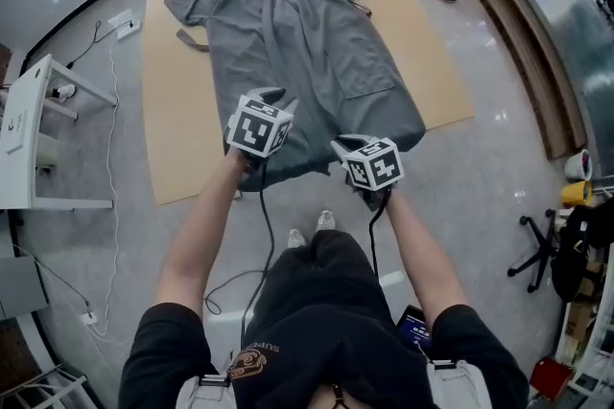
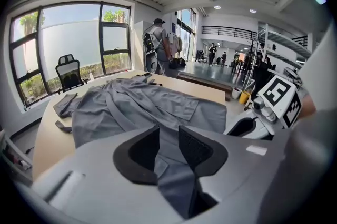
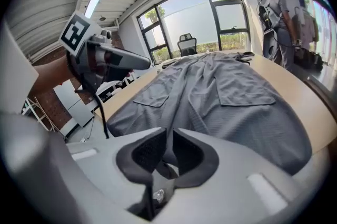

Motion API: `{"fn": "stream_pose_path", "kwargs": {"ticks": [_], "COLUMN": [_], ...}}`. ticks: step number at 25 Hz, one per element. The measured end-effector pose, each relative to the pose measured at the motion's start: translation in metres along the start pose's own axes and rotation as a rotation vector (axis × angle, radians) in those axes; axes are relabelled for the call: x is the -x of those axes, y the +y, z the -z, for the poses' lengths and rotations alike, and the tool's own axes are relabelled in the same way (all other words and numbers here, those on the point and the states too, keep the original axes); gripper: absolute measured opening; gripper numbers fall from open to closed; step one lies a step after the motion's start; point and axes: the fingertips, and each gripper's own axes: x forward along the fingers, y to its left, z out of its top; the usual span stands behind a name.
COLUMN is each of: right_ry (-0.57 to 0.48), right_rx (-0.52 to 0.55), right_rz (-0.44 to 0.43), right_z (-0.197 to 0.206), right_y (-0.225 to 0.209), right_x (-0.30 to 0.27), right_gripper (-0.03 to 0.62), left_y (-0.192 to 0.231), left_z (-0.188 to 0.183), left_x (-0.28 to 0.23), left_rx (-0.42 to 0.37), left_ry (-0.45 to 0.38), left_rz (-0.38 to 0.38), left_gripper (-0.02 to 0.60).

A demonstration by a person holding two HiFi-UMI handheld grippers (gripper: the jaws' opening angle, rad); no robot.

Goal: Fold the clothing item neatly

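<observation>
Garment: grey robe (image 1: 312, 52) is lying spread flat on the floor mat (image 1: 182, 119), hem towards the person.
Left gripper (image 2: 168, 139): fingers are pinching bunched hem cloth.
Right gripper (image 3: 168, 146): fingers are clamping a thin hem fold.
Why: the paired hold is likely keeping the hem level for carrying it over.

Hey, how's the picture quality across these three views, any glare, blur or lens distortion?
Head view: even daylight, sharp, with pale glare on the glossy floor at right. Left gripper view: strong fisheye, dark corners, the near fingers slightly soft while the grey robe stays crisp. Right gripper view: same fisheye, the window much brighter than the room.
</observation>
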Motion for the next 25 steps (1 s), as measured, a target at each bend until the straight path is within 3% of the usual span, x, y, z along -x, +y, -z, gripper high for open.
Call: {"fn": "stream_pose_path", "kwargs": {"ticks": [7, 14, 18, 25], "right_ry": [0.055, 0.050, 0.040, 0.109], "right_rx": [-0.005, -0.024, -0.015, 0.033], "right_rz": [0.003, 0.082, 0.103, 0.038], "right_z": [0.046, 0.066, 0.068, 0.092], "right_y": [0.028, -0.028, -0.064, -0.090], "right_x": [0.018, 0.038, 0.037, 0.016], "right_gripper": [0.028, 0.031, 0.112, 0.118], "left_y": [-0.048, -0.090, -0.108, -0.143], "left_z": [0.075, 0.107, 0.114, 0.141], "left_x": [0.012, 0.000, -0.010, -0.017], "left_rx": [0.072, 0.119, 0.145, 0.201], "left_ry": [0.050, 0.069, 0.073, 0.116], "left_rz": [0.054, 0.035, -0.010, -0.059], "left_gripper": [0.118, 0.114, 0.109, 0.100]}}
